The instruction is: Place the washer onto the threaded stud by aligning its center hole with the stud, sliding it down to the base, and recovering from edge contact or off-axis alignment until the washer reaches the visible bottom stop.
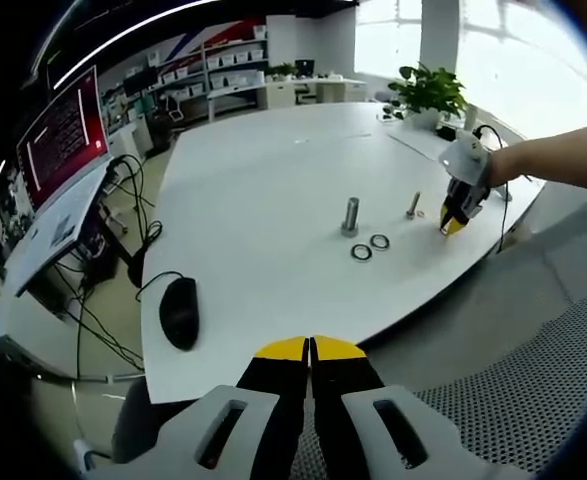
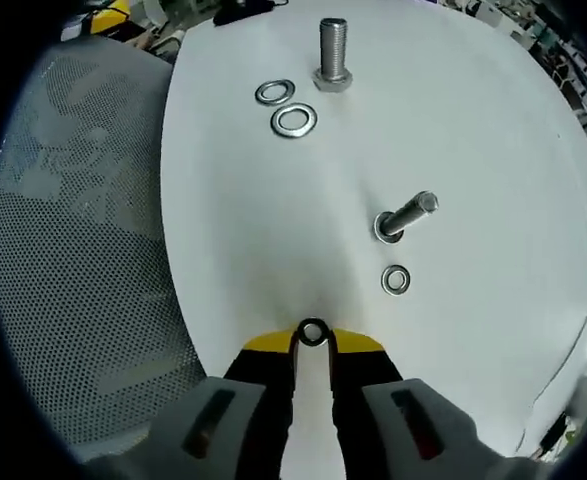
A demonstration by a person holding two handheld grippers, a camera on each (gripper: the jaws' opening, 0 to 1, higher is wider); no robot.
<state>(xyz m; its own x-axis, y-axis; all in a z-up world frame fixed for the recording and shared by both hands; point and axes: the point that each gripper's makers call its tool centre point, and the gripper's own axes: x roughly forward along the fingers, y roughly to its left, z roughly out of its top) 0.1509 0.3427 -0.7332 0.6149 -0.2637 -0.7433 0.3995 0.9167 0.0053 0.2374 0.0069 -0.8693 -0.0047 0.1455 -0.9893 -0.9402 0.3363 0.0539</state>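
Steel ring washer [image 2: 312, 333] pinched at its edge in right gripper [image 2: 312, 342], bottom centre; small threaded stud [image 2: 405, 219] above right. Left gripper [image 1: 311, 352] clenched empty. Thin grip may tilt washer, catching threads.

An open-plan office or lab. A long white counter [image 1: 273, 190] carries a computer mouse [image 1: 179, 312]; off beyond it stand a monitor [image 1: 63, 135] showing red text, shelving with storage bins [image 1: 223, 65], a potted plant [image 1: 428, 95] by bright windows, and a mesh office chair [image 2: 73, 250].
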